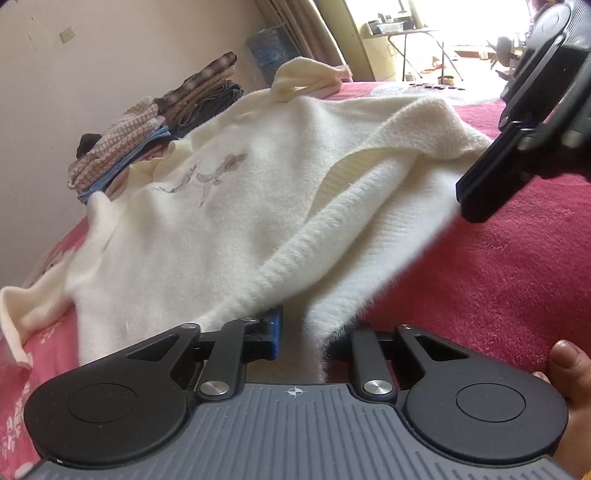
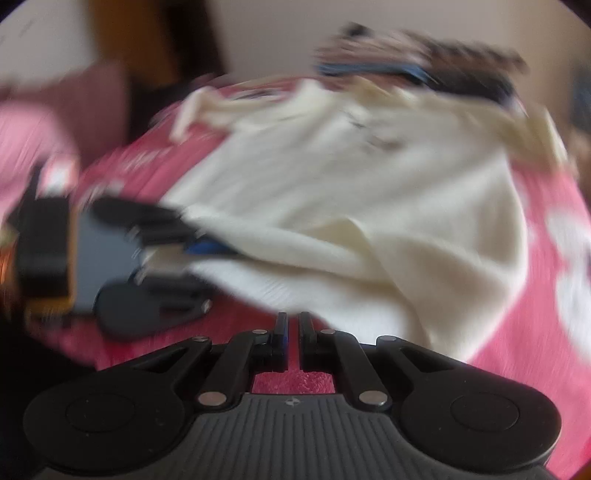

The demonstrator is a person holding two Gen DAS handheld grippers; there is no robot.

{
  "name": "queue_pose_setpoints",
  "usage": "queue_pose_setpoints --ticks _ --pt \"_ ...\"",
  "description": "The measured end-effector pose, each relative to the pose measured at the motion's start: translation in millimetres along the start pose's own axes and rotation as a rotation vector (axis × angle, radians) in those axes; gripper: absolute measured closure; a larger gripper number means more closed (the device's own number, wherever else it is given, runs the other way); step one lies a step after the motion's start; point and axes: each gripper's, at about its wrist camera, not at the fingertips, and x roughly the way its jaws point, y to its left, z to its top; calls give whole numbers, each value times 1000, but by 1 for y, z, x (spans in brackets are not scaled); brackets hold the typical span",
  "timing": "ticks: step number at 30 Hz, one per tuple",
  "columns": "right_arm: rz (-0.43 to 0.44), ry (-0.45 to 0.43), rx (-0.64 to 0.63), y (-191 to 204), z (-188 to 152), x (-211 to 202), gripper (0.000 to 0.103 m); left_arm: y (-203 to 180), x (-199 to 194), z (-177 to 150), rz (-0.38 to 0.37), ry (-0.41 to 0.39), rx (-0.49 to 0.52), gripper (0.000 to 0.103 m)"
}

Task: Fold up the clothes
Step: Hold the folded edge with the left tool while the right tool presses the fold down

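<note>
A white fuzzy sweater (image 1: 229, 206) with a small grey print lies spread on a red bed cover (image 1: 498, 266). Its near hem runs down between the fingers of my left gripper (image 1: 303, 332), which is shut on the sweater; a blue pad (image 1: 274, 332) shows on one finger and the fabric hides the other. My right gripper (image 1: 476, 199) hangs above the sweater's right edge. In the blurred right wrist view the right gripper (image 2: 292, 325) is shut with nothing in it, over the red cover near the sweater (image 2: 369, 192). The left gripper (image 2: 166, 251) sits at the left there, clamped on the hem.
A pile of folded clothes (image 1: 147, 129) stands against the wall behind the sweater, and is blurred in the right wrist view (image 2: 406, 62). A blue bin (image 1: 266, 48) and a small table (image 1: 402, 33) stand beyond the bed. A thumb (image 1: 565, 362) rests by the left gripper's body.
</note>
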Motion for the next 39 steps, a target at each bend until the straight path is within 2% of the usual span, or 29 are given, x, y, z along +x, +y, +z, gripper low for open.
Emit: queue_pose_setpoints --ticks 5,11,13,14,15,16,23,29,34,36,39 --pt "23 -45 -193 29 8 0 97 0 0 -1 -7 -6 21 92" --pt "-23 -35 -464 56 11 28 95 -1 -3 1 -1 -20 69 95" --pt "-32 -32 -559 65 11 36 85 0 -5 2 1 -27 83 95" --pt "-37 -43 -595 69 9 37 68 0 -6 2 -1 -27 85 96" --pt "-42 -54 -631 74 7 39 56 0 -6 1 -5 -27 87 96" --pt "-52 -66 -658 77 6 41 55 0 -6 0 -9 -28 90 96" --pt "-113 -24 -725 78 -1 69 59 0 -8 -4 -24 -29 91 97" --pt "-223 -7 -623 58 12 86 72 1 -8 -4 -20 -27 87 98" --pt "-301 -4 -577 47 13 91 74 0 -3 -8 -5 -9 94 94" --pt "-313 -18 -570 47 14 89 90 -2 -1 -8 9 -12 104 93" --pt "-321 -29 -547 46 18 87 94 -5 2 -7 29 -8 106 92"
